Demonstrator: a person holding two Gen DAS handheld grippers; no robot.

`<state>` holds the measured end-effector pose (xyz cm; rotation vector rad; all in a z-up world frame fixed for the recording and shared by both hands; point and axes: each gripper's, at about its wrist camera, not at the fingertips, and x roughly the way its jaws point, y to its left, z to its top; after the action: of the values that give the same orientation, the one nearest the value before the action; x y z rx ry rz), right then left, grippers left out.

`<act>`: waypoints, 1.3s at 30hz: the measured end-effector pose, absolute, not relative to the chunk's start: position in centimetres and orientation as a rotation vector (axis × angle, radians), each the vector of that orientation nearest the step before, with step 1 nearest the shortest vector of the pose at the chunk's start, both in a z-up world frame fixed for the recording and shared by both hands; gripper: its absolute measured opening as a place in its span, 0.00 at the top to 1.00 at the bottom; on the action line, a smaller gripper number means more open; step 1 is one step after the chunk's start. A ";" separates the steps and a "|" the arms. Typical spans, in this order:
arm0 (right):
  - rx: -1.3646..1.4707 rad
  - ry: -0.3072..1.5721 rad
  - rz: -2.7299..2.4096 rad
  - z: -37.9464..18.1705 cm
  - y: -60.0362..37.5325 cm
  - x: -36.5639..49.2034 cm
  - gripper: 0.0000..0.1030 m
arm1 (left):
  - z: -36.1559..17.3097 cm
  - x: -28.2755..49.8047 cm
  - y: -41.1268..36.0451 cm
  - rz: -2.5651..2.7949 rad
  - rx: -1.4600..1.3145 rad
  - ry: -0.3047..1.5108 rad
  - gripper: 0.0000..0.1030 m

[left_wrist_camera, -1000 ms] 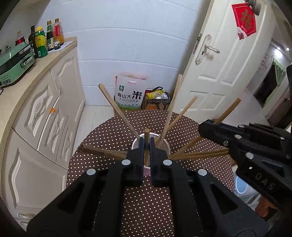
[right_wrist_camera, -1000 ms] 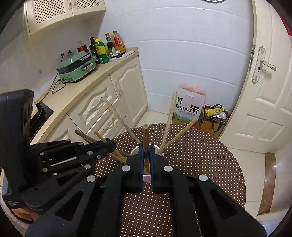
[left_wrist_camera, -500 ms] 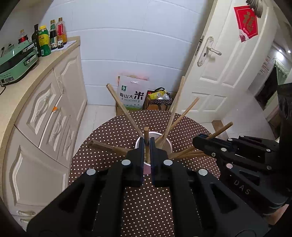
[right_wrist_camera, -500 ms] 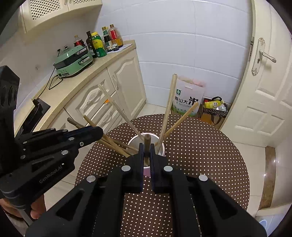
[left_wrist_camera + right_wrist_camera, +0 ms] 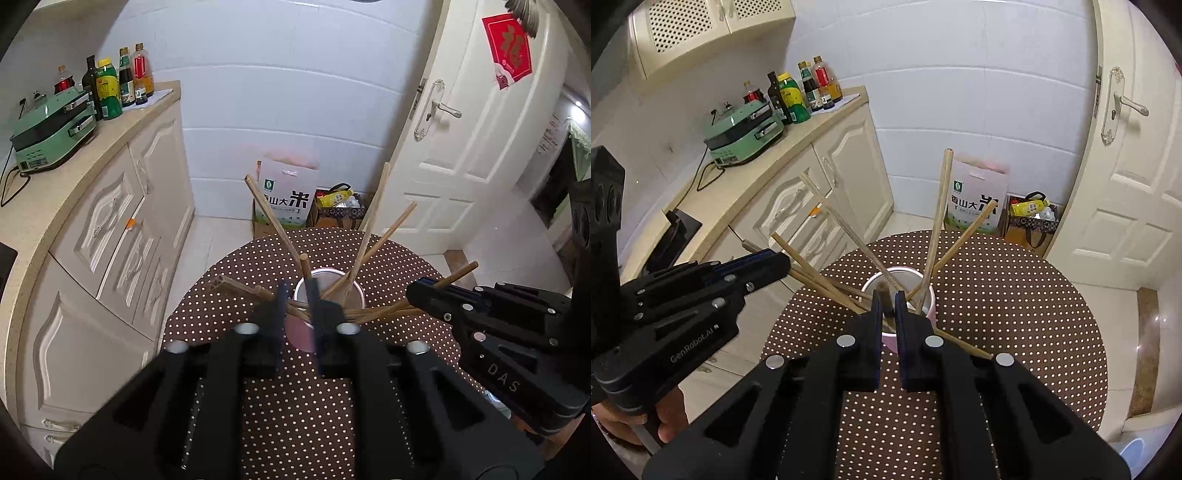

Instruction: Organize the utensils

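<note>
Two grippers hang over the pink cup (image 5: 911, 295) at the middle of the dotted round surface (image 5: 1015, 306). Nearest, the left gripper (image 5: 297, 295) has its jaws opening, the dark chopstick (image 5: 305, 266) loose between them, its foot in the cup. The right gripper (image 5: 887, 301) clamps another chopstick (image 5: 885, 295) upright above the cup's mouth. Beyond, several chopsticks (image 5: 938, 218) fan out of the cup. Dropping-in seems the step; next, likely release the right stick and withdraw both.
</note>
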<state>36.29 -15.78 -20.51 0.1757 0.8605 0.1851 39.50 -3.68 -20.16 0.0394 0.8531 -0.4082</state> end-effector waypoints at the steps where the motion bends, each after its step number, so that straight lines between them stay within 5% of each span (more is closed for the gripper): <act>1: 0.184 0.861 0.192 -20.5 -15.8 36.2 0.92 | -20.0 39.3 -3.5 -0.405 0.031 0.844 0.48; 5: 0.197 0.849 0.187 -20.2 -15.7 35.8 0.92 | -19.7 38.8 -3.0 -0.392 0.027 0.822 0.48; 10: 0.210 0.821 0.170 -19.6 -15.8 34.8 0.71 | -19.7 38.3 -2.6 -0.391 0.024 0.825 0.47; 39: 0.178 0.645 0.133 -13.7 -15.3 25.6 0.44 | -14.8 30.4 0.4 -0.249 0.061 0.671 0.22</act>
<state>25.59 -15.29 -13.67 0.1779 0.6454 0.1334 30.41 0.35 -14.75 0.0612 0.6714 -0.2493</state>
